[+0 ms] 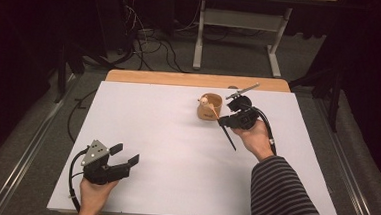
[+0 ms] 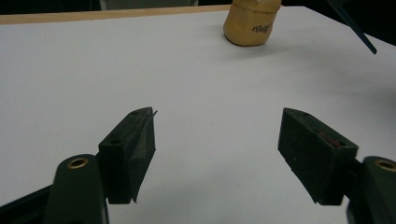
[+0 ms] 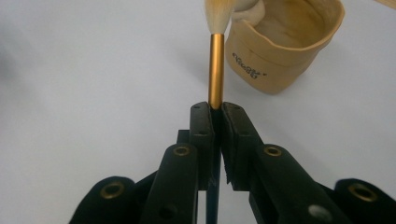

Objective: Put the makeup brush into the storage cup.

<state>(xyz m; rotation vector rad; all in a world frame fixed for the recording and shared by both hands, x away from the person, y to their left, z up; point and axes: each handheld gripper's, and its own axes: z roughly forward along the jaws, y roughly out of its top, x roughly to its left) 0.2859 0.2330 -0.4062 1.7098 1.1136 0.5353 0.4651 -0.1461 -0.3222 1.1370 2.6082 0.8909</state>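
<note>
Nearest the high camera are my two forearms, one in a striped sleeve point(image 1: 283, 198), coming in over the near edge of the white table point(image 1: 176, 151). I count two grippers, one brush and one cup. My left gripper point(image 1: 127, 154) sits close to the near left corner, its jaws standing apart with nothing between them. My right gripper point(image 1: 222, 121) is toward the far right part of the table, clamped on one brush point(image 1: 228, 138), whose dark handle slants back toward the near edge while its head reaches to the tan cup point(image 1: 210, 107). That single cup stands near the far edge, right of the middle, just beside the right gripper.

From the left gripper view, I see my own two jaws wide apart over bare tabletop, gripping nothing. One cup point(image 2: 252, 23) stands well ahead near the far edge, and one thin dark handle end point(image 2: 357, 28) crosses the upper right corner.

From the right gripper view, my two jaws are pressed together on the brush point(image 3: 216, 70): one gold ferrule rises straight out of the pads and ends in one pale bristle tuft point(image 3: 219, 16). The tuft sits at the rim of the cup point(image 3: 285, 51), which carries small dark lettering on its side; whether the bristles touch the rim I cannot tell.
</note>
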